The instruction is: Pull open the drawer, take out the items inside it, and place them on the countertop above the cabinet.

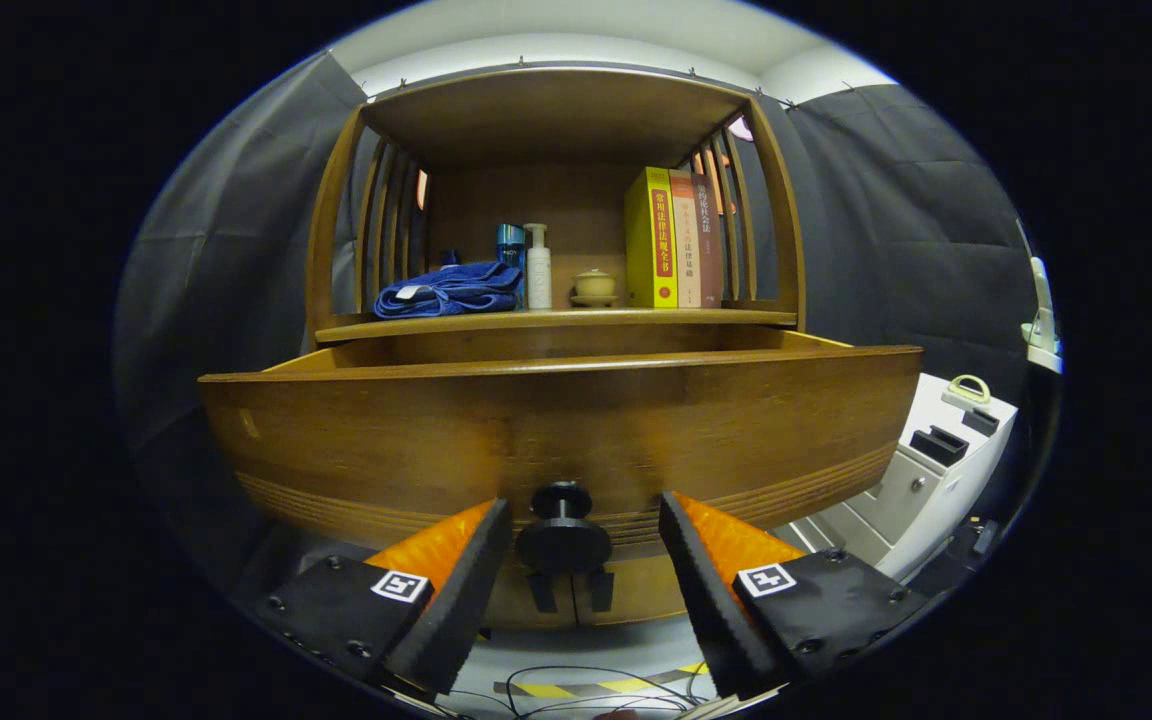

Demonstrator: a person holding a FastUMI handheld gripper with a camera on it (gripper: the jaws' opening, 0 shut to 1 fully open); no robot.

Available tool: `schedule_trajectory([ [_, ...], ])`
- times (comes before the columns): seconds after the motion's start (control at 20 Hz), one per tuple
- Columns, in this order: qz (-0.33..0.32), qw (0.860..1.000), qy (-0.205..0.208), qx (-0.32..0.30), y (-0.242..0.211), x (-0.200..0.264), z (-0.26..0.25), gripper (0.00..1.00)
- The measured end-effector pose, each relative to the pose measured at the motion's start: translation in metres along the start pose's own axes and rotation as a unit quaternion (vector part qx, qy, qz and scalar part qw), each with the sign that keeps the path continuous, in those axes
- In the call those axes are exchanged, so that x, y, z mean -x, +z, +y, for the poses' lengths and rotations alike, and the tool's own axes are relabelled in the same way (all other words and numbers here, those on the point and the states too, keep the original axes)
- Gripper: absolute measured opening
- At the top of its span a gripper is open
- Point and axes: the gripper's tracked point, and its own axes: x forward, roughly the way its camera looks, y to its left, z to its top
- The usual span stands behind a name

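Jaws of the gripper stand spread, 1 finger on each side of the dark round knob of the drawer, with clear gaps between pads and knob; nothing is pinched. The drawer front stands forward of the cabinet, so the drawer appears pulled at least partly open. Its interior lies behind the tall front panel and the items inside cannot be made out from this angle.

Judgement on the step in hand: the opening looks done or nearly done, and retrieval comes next. To do it well, the jaws should back straight off the knob, rise above the front panel's top edge, and tip down for a look into the drawer before committing to any grasp. If the opening proves too narrow, the knob should be pinched squarely and drawn along the drawer's travel, without twisting.

The surface above the drawer already carries a folded blue towel, a blue bottle, a white pump bottle, a small lidded cup and 3 upright books. Free room looks limited, chiefly along the front edge.

Writing: the book spines carry Chinese characters, too small to read with confidence. No brand is legible on either bottle.
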Motion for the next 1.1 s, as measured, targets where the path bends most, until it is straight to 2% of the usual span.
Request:
schedule_trajectory([
  [0.15,-0.016,1.000,0.005,-0.005,0.037,0.017,0.002,0.97],
  [0.3,-0.019,0.999,0.039,-0.003,0.098,0.022,0.017,0.97],
  [0.45,0.034,0.997,0.075,0.011,0.146,-0.014,0.036,0.97],
  [0.55,0.082,0.993,0.076,0.039,0.160,-0.050,0.042,0.97],
  [0.7,0.185,0.978,0.081,0.058,0.137,-0.097,0.056,0.97],
  [0.85,0.297,0.949,0.087,0.056,0.085,-0.119,0.061,0.97],
  [0.95,0.344,0.935,0.071,0.057,0.058,-0.130,0.055,0.98],
  [1.1,0.370,0.927,0.054,0.038,0.039,-0.138,0.052,0.98],
])
